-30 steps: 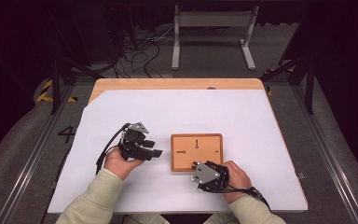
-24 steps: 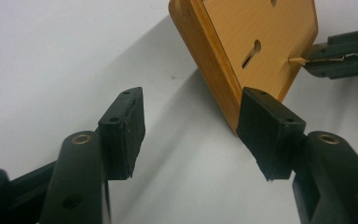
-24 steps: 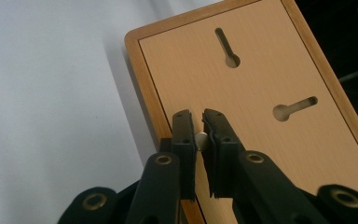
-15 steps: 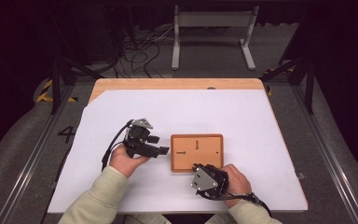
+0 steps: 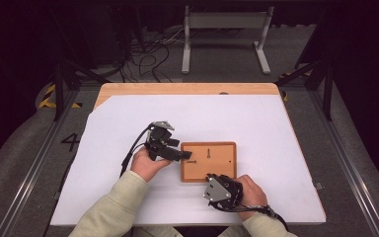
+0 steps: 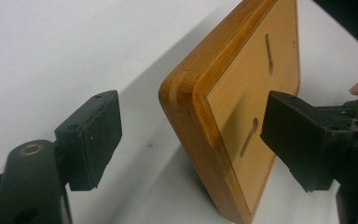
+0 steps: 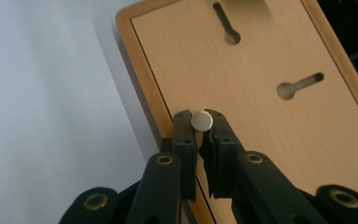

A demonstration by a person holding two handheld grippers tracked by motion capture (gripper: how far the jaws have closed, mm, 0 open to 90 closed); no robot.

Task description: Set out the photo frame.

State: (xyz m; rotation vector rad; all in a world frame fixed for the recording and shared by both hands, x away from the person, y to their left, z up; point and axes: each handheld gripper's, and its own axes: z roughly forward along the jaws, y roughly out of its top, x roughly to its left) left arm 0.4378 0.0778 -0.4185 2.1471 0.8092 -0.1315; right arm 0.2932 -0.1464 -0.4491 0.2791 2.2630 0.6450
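- The wooden table covered by a white sheet point(image 5: 256, 118) carries everything; the board below is my landmark.
- The flat rectangular wooden board with a raised rim and two keyhole slots point(image 5: 217, 165) lies on the sheet, near the table's front edge at about mid-width.
- My left gripper point(image 5: 183, 155) reaches the board's left edge, its black jaws spread wide on either side of the board's rounded corner point(image 6: 186, 88), one pad over the face, one beyond the rim; neither touches.
- My right gripper point(image 5: 211, 176) sits at the board's near edge, jaws closed tight on the small round silver-white pin point(image 7: 201, 121), held above the board's rim.
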